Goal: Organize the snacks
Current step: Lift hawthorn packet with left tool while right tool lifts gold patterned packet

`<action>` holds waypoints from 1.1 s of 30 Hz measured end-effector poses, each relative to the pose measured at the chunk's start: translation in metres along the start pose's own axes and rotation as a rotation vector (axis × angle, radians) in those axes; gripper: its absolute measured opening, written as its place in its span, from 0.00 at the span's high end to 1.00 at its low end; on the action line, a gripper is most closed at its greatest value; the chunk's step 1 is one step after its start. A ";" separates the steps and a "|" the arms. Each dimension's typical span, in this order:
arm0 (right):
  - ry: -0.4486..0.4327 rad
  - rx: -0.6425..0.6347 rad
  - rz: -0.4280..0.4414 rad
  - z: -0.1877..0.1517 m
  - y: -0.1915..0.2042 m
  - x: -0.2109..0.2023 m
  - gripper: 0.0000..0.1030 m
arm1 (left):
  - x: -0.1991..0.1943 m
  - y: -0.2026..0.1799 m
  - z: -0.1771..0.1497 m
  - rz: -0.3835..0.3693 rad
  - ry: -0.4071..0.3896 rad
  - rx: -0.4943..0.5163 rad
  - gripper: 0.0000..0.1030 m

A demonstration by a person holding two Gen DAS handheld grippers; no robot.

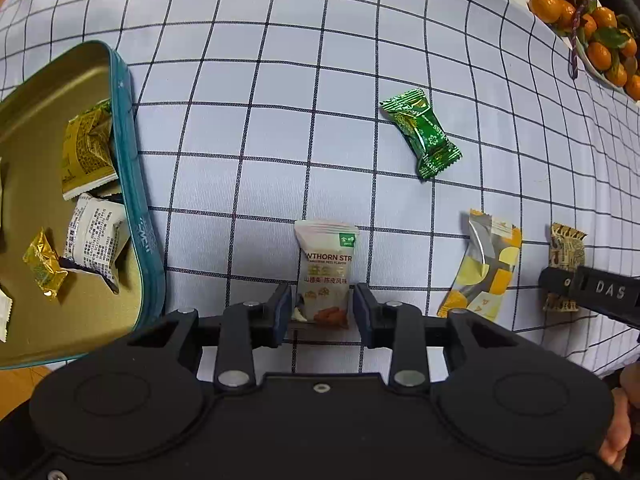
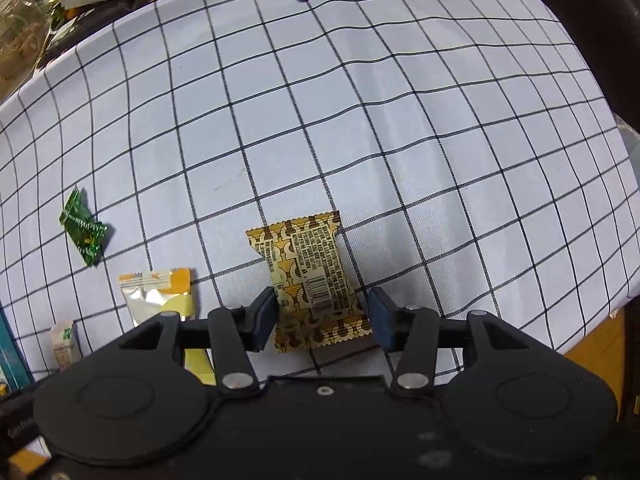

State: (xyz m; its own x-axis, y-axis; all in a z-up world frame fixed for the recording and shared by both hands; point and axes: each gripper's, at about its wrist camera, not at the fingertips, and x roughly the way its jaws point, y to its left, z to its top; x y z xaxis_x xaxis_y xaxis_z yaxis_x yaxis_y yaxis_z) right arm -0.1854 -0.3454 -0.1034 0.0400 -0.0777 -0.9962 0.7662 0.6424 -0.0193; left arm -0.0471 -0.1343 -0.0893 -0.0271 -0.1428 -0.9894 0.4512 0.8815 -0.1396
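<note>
My bench (image 1: 304, 80), under a pale checked cloth, carries what is left of the loose snacks, and the open teal tin (image 1: 132, 184) at its left edge already holds several wrapped sweets. Both of my tongs point straight down at the cloth, each over its own packet.

My left tongs (image 1: 322, 312) stand released, jaws apart, with the white hawthorn packet (image 1: 326, 268) lying flat between them. Its long axis runs straight away from me, in line with the tongs, so the jaws flank its two long sides near the lower end. I see a sliver of cloth between each pad and the packet, so nothing is clamped yet. The tin lies just to the left of this packet, which makes my left hand the nearer one to it.

My right tongs (image 2: 322, 318) are likewise unclenched around the gold patterned packet (image 2: 308, 280), printed back uppermost. Its long axis also runs away from me, leaning a little to the left. The left pad sits very near its edge; the right pad stands clear.

Between the two packets lies the yellow-and-silver packet (image 1: 482, 264), and farther up the cloth a green sweet (image 1: 420, 132) lies apart on a slant.

By my reckoning, each jaw need only close across the short width of its packet; the slack wrappers may crumple or slide.
</note>
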 end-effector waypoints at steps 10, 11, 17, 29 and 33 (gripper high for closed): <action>0.068 -0.065 0.002 0.030 0.011 0.004 0.49 | -0.001 0.021 0.004 -0.033 0.034 -0.067 0.58; 0.075 -0.056 -0.003 0.032 0.011 0.007 0.49 | -0.001 0.018 0.004 -0.026 0.029 -0.057 0.58; 0.125 0.022 -0.008 0.049 0.010 0.009 0.49 | 0.003 -0.013 0.005 0.017 -0.014 0.019 0.58; 0.120 0.074 0.030 0.066 0.003 -0.006 0.55 | -0.001 -0.024 0.015 0.000 -0.021 0.000 0.68; 0.072 0.093 0.028 0.074 0.000 -0.019 0.55 | -0.010 -0.019 0.016 -0.003 -0.054 0.010 0.69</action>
State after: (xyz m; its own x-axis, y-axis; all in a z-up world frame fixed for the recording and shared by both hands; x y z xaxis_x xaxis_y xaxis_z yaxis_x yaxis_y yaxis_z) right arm -0.1389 -0.4005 -0.0776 0.0186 -0.0038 -0.9998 0.8216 0.5699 0.0131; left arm -0.0411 -0.1570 -0.0762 0.0192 -0.1700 -0.9853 0.4597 0.8766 -0.1423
